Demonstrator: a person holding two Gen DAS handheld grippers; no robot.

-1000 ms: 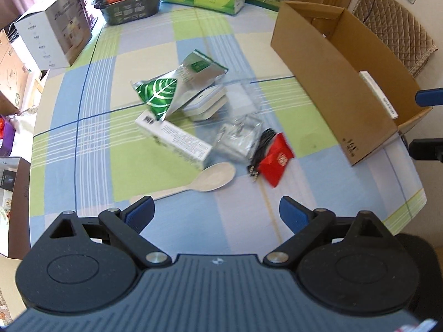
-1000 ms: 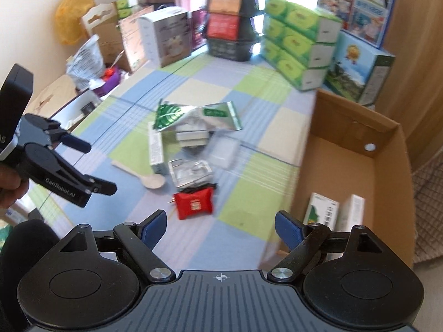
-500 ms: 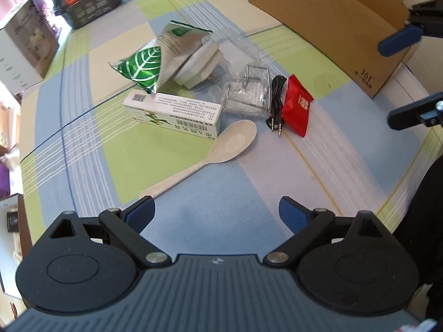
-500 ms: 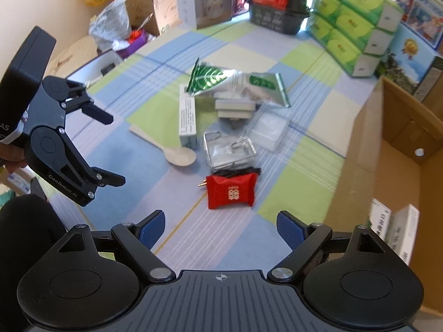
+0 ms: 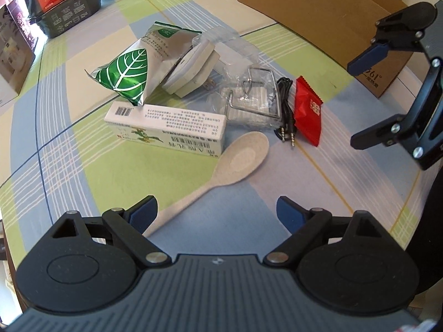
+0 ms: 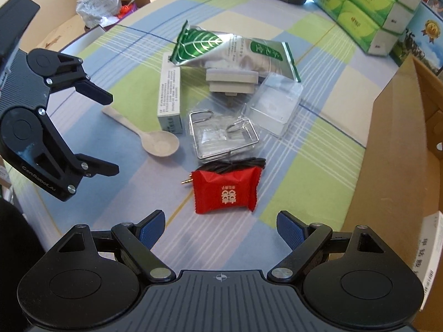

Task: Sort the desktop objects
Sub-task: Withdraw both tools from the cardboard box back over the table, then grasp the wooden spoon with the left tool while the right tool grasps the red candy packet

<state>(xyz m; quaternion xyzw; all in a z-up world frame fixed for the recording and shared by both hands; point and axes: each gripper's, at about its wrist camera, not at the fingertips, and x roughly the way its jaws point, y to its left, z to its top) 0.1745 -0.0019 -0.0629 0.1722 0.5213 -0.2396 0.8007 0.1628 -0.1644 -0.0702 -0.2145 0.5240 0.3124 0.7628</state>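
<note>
A pile lies on the checked tablecloth: a beige spoon (image 5: 238, 160) (image 6: 155, 141), a long white box (image 5: 166, 127) (image 6: 169, 94), a silver-green leaf pouch (image 5: 138, 63) (image 6: 229, 47), a grey plug adapter (image 5: 191, 69) (image 6: 231, 80), a wire rack in clear wrap (image 5: 252, 102) (image 6: 221, 135), a black audio cable (image 5: 286, 110) (image 6: 238, 164) and a red sachet (image 5: 307, 113) (image 6: 225, 191). My left gripper (image 5: 217, 213) (image 6: 112, 134) hangs open and empty just short of the spoon's handle. My right gripper (image 6: 220, 227) (image 5: 357, 102) is open and empty, close in front of the red sachet.
A brown cardboard box (image 5: 318, 13) (image 6: 398, 149) stands at the right, with white cartons inside. Green tissue packs (image 6: 371, 5), a dark basket (image 5: 66, 8) and white boxes line the far table edge. Bags and cartons sit beyond the left edge.
Both grippers have dropped lower and moved in toward the pile. The left now sits near the spoon handle, the right near the red sachet. Both remain open.
</note>
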